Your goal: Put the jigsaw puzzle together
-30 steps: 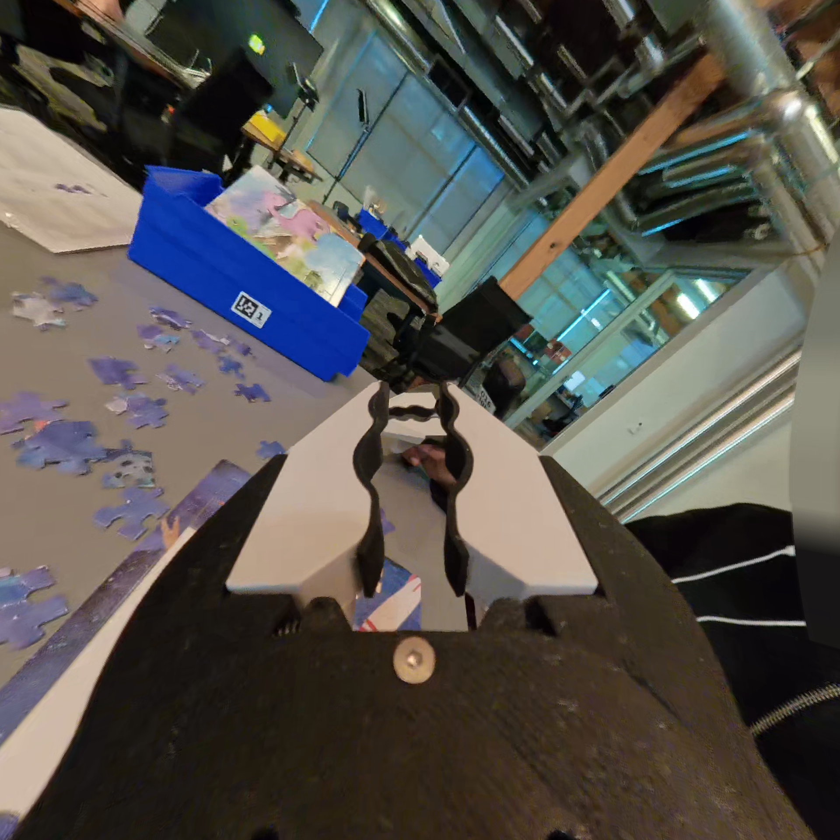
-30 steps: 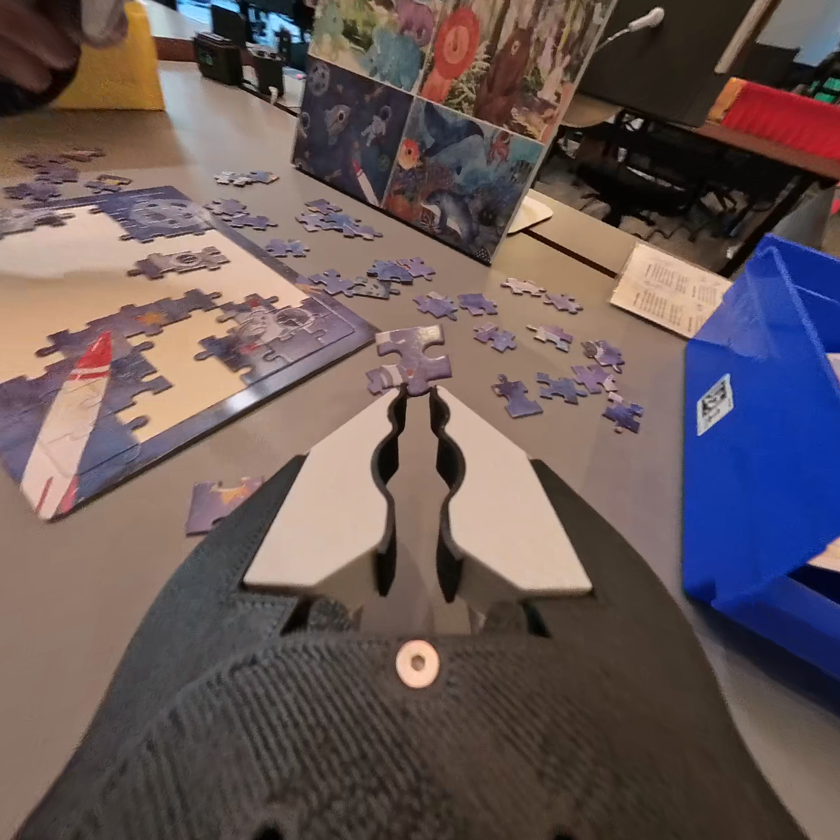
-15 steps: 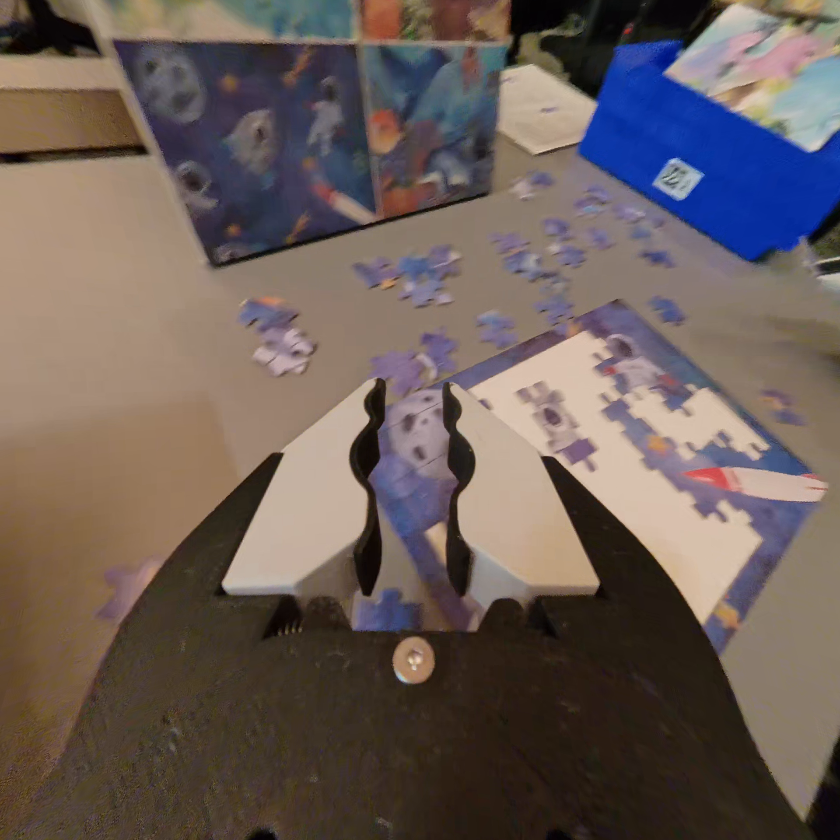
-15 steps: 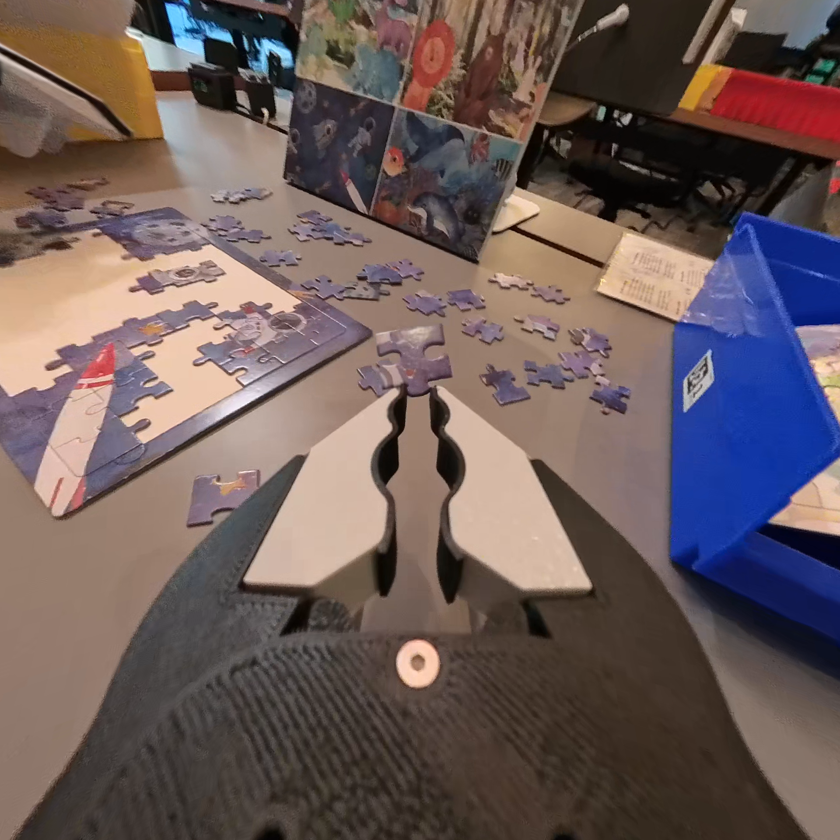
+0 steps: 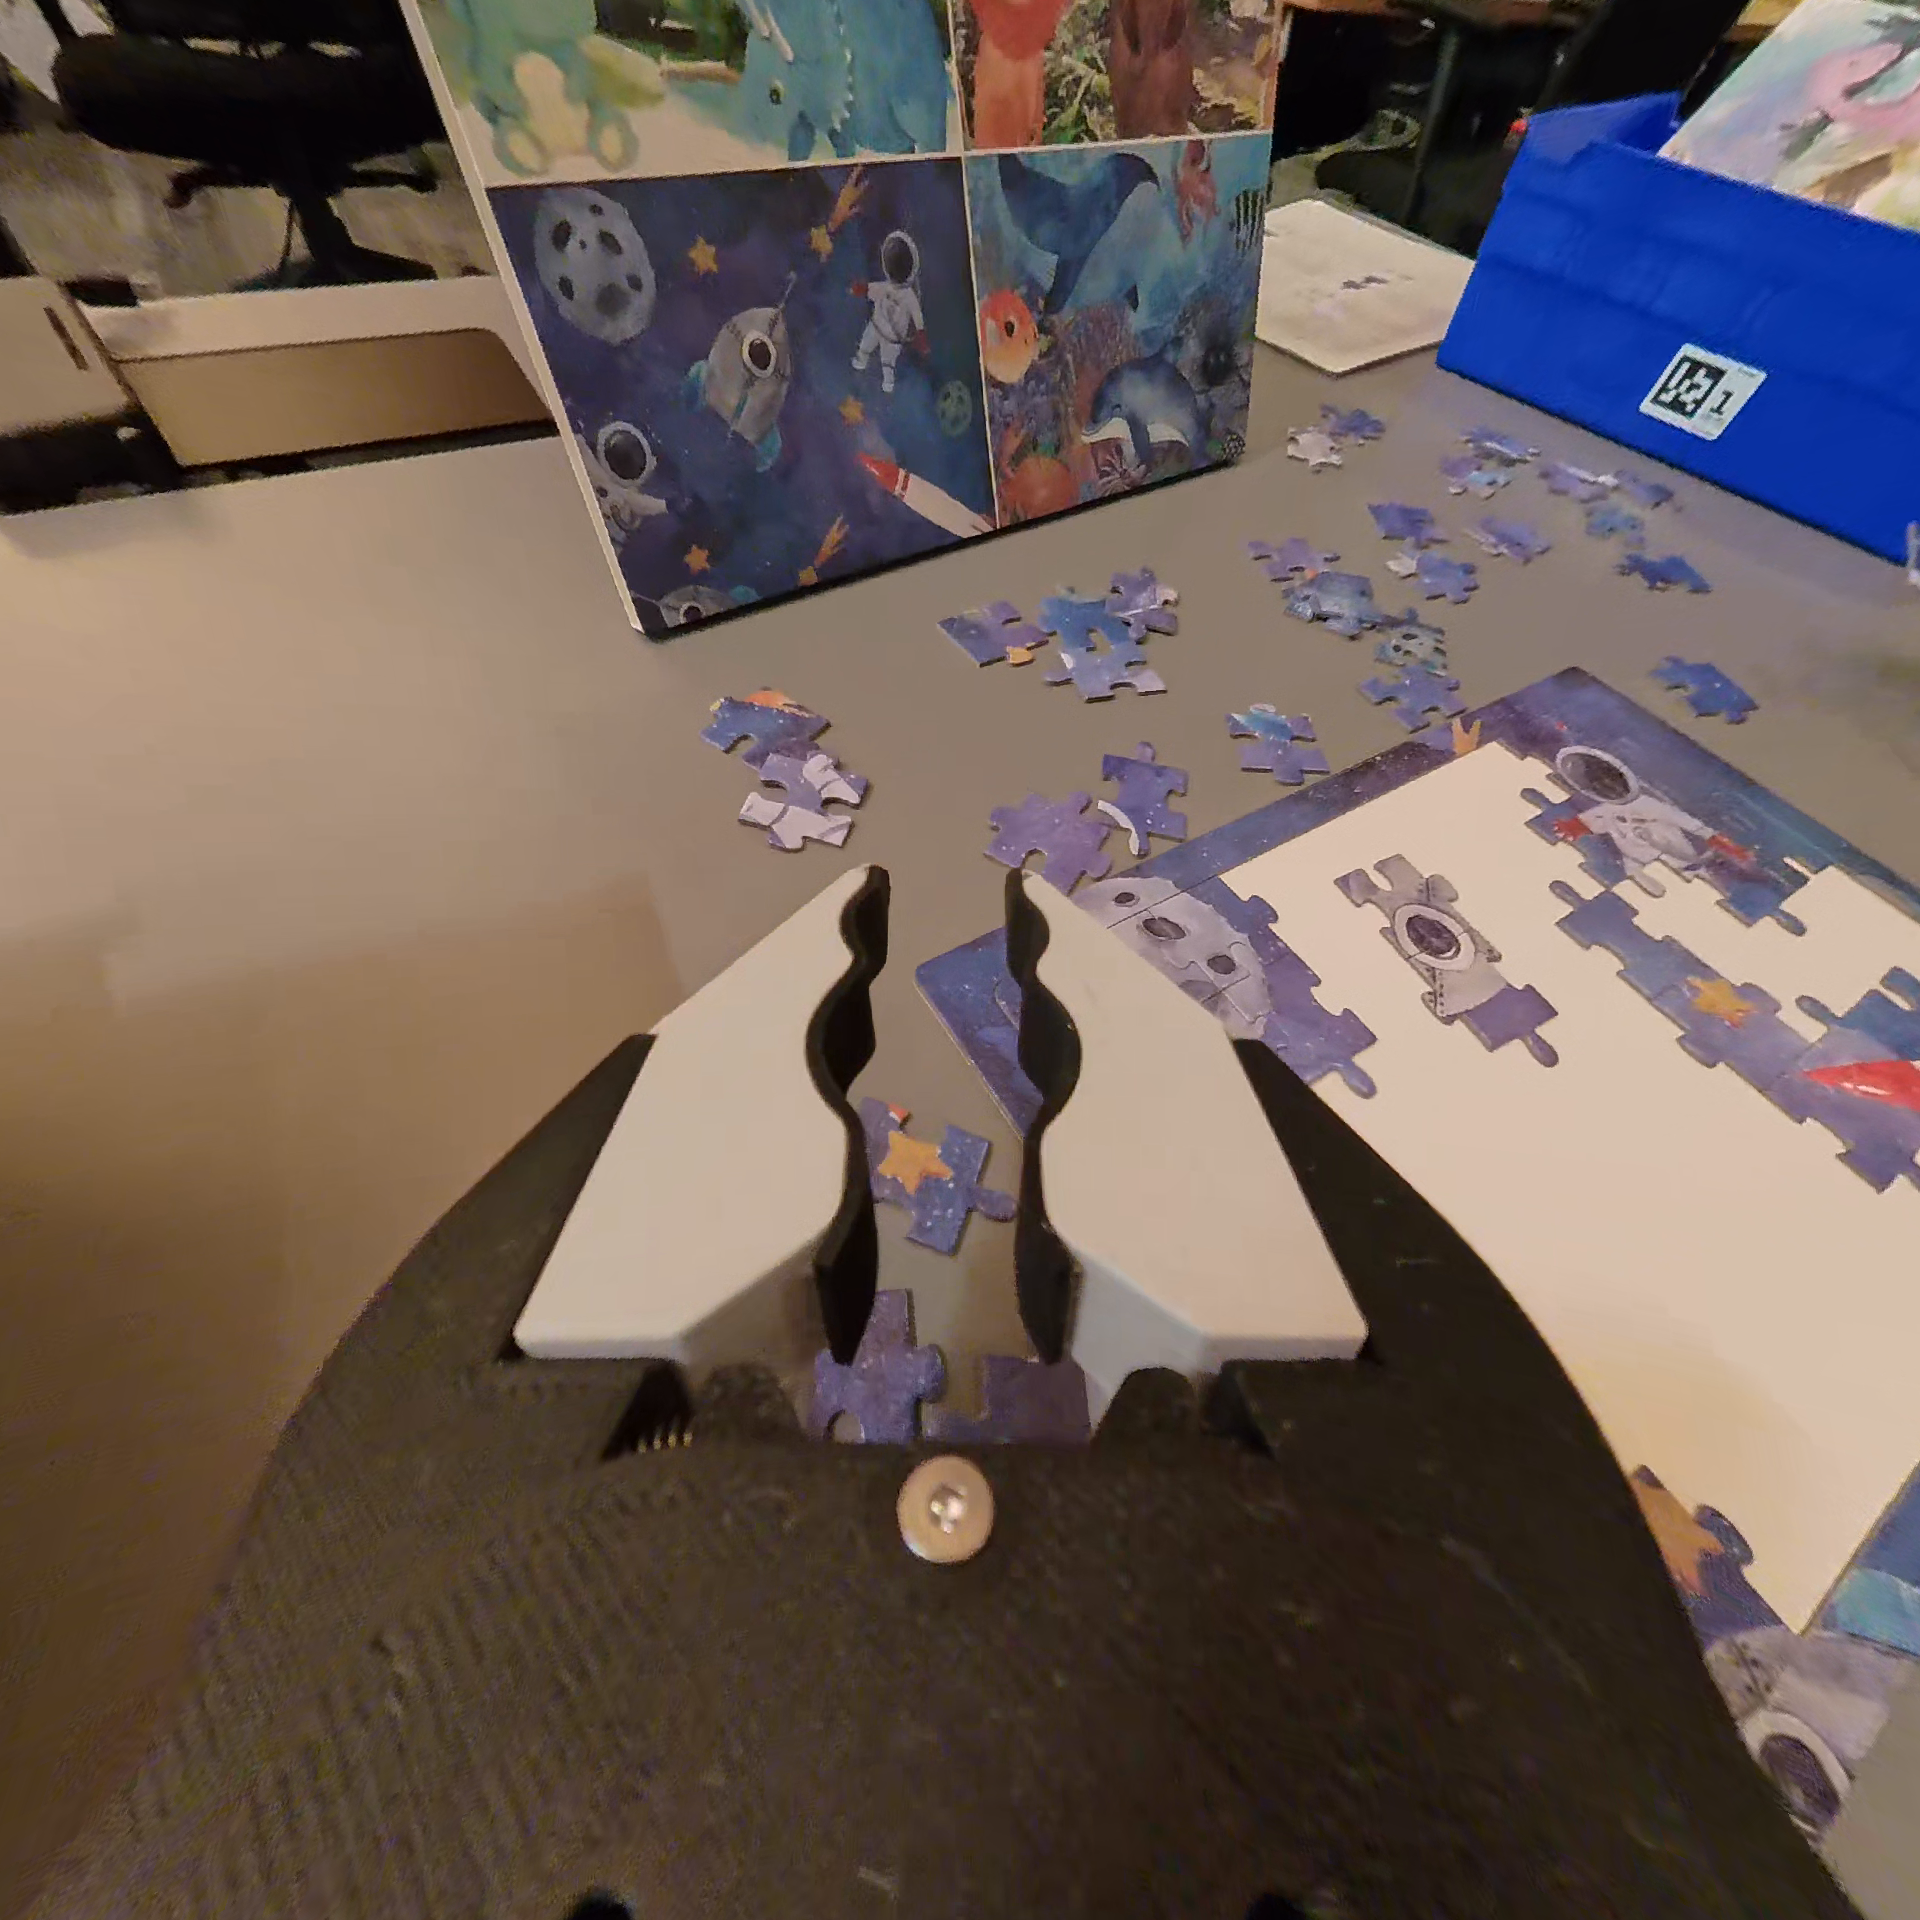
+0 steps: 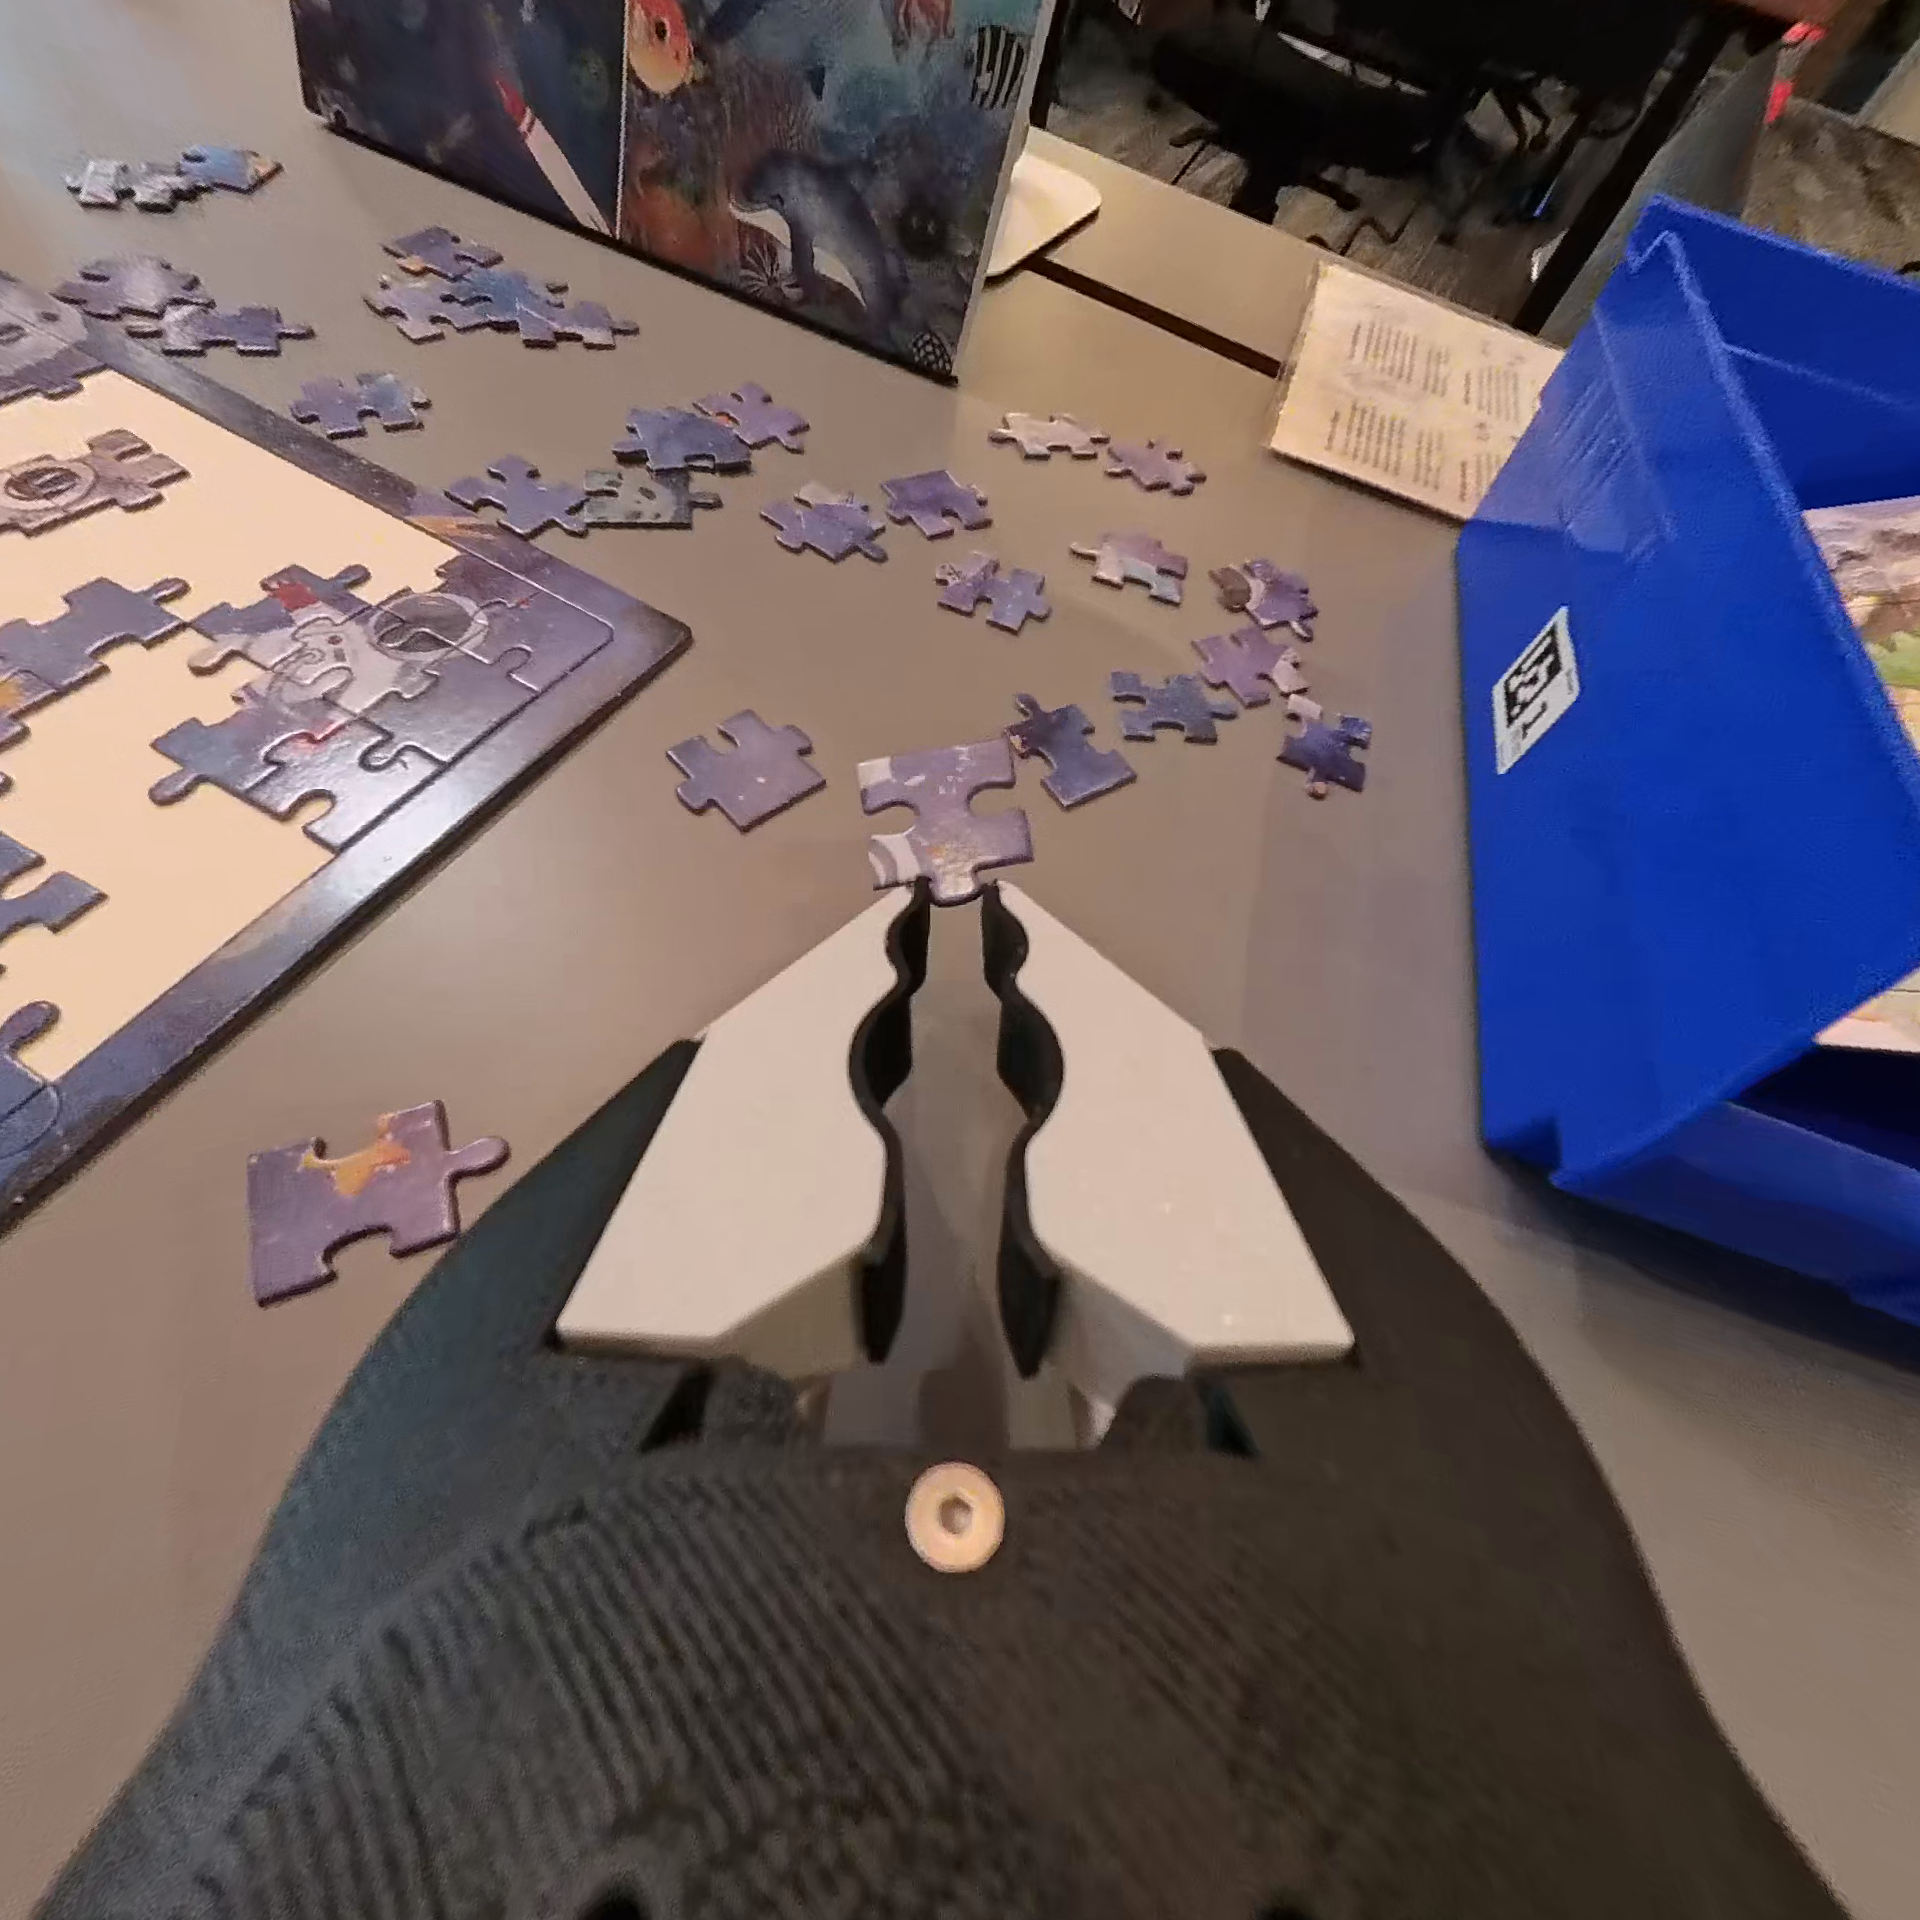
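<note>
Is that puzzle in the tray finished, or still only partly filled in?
Partly filled. The puzzle tray shows broad bare cream patches between joined pieces, and many loose pieces lie scattered on the grey table around it.

Items bearing writing, placed relative to the blue bin:

1. White label stuck on the bin's outer wall, printed with a black square code pattern and a short character beside it. It shows in both views, and in the right wrist view it sits sideways on the wall.

2. Printed paper sheet lying flat on the table just beside the bin, toward the picture box. It carries several blocks of small dark print, too fine to make out. In the left wrist view the same sheet shows only a faint mark
</note>
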The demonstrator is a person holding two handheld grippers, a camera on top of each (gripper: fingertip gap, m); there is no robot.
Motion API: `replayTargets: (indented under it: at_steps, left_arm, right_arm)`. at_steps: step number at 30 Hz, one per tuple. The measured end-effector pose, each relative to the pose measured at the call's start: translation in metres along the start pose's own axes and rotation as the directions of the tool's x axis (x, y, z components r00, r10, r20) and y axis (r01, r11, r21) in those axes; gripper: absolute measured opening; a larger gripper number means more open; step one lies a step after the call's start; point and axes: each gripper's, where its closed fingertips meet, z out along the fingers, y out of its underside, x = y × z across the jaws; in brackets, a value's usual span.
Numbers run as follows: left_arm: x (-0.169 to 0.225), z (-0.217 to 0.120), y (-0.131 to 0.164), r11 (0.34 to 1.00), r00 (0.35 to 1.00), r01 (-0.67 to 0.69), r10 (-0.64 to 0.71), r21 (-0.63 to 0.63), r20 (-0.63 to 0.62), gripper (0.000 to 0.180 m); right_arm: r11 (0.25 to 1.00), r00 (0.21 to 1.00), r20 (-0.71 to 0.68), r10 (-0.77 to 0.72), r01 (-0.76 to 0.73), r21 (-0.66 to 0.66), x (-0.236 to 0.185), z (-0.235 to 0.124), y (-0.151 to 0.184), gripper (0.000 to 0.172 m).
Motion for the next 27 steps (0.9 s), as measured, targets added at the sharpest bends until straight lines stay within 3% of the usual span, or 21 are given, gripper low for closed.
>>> replayTargets:
  at_steps: [15,20,27]
  left_arm:
    - [0.001,-0.001,-0.001,1.0,1.0,0.01,-0.01,0.013,-0.006,0.02]
    - [0.0,0.0,-0.001,1.0,1.0,0.018,-0.018,0.014,-0.008,0.02]
    - [-0.001,0.001,-0.003,0.999,1.0,0.023,-0.023,0.022,-0.009,0.021]
  right_arm:
    - [0.976,0.998,-0.069,0.012,-0.027,-0.218,0.008,0.014,0.032,0.012]
    - [0.983,0.992,-0.122,-0.012,-0.011,-0.181,0.014,0.011,0.026,0.012]
    - [0.994,0.991,-0.113,0.072,-0.081,-0.078,0.02,0.002,0.014,0.012]
